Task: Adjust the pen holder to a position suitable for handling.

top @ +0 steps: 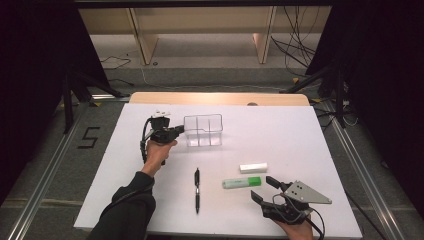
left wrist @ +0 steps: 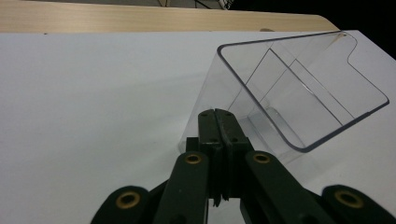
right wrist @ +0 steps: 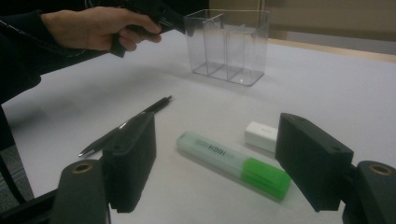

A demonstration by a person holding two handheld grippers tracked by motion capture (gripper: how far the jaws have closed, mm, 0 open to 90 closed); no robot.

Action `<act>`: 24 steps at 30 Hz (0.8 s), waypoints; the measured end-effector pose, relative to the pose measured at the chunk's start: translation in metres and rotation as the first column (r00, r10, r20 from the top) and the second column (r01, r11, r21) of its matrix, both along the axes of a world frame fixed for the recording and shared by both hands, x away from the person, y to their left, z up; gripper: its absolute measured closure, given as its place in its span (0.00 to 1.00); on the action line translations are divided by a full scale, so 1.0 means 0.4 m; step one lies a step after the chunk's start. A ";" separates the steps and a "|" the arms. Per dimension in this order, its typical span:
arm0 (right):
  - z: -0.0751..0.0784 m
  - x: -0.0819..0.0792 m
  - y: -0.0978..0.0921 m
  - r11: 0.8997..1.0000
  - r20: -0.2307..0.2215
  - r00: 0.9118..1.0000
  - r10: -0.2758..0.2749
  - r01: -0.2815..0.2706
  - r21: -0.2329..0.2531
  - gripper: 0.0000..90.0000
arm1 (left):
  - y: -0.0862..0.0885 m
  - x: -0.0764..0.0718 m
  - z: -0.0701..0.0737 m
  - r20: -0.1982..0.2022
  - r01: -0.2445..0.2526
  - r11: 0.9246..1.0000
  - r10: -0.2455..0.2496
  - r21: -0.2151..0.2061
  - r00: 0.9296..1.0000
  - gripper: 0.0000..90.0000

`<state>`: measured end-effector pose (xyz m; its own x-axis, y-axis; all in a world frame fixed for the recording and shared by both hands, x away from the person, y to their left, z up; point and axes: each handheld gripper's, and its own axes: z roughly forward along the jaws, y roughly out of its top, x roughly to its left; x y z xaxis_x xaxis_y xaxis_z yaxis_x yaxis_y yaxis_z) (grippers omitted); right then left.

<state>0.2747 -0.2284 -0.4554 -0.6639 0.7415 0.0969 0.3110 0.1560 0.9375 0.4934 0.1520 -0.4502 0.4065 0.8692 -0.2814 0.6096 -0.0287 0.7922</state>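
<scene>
The clear organizer (top: 203, 130) is sitting toward the back of the white table (top: 300, 130), and the left gripper (top: 172, 131) is pinching its left wall with jaws clamped tight. The right gripper (top: 263, 188) is hovering wide open just in front of the green highlighter (top: 242, 183). I'd be keeping that organizer steady and squaring the open jaws around the highlighter's barrel before closing, staying off the eraser (top: 253, 167) and pen (top: 197, 189).

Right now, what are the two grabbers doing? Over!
Left gripper shut on the clear organizer, pinching its wall. Right gripper open, jaws facing the green highlighter. Pen and white eraser lie nearby, nothing blocking.
</scene>
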 end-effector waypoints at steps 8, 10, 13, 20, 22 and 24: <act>0.001 -0.001 -0.001 1.000 0.000 1.000 0.000 0.000 0.002 0.33 | -0.060 0.004 0.000 0.007 0.029 1.000 -0.029 -0.006 1.000 0.99; 0.001 -0.001 -0.001 1.000 0.001 1.000 0.002 -0.002 0.001 0.33 | -0.073 0.004 0.001 0.008 0.040 0.999 -0.040 0.000 0.999 0.99; 0.000 -0.001 -0.001 1.000 0.001 1.000 0.002 -0.002 0.002 0.33 | -0.088 0.005 0.001 0.009 0.043 0.999 -0.043 0.003 0.999 0.99; 0.000 -0.002 -0.001 1.000 0.000 1.000 0.003 -0.003 0.000 0.33 | -0.100 0.003 -0.001 0.022 0.059 0.998 -0.058 -0.003 0.998 0.99; 0.000 -0.003 -0.001 1.000 0.002 1.000 0.000 0.000 0.002 0.33 | -0.091 0.000 -0.003 0.021 0.057 0.998 -0.057 -0.010 0.998 0.96; 0.000 -0.002 -0.002 1.000 0.001 1.000 0.000 0.000 0.003 0.33 | -0.079 -0.007 -0.001 0.027 0.052 0.998 -0.052 -0.018 0.998 0.92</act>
<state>0.2737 -0.2290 -0.4555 -0.6640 0.7412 0.0986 0.3099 0.1528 0.9384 0.4907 0.1203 -0.4505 0.4588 0.8413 -0.2857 0.5862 -0.0450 0.8089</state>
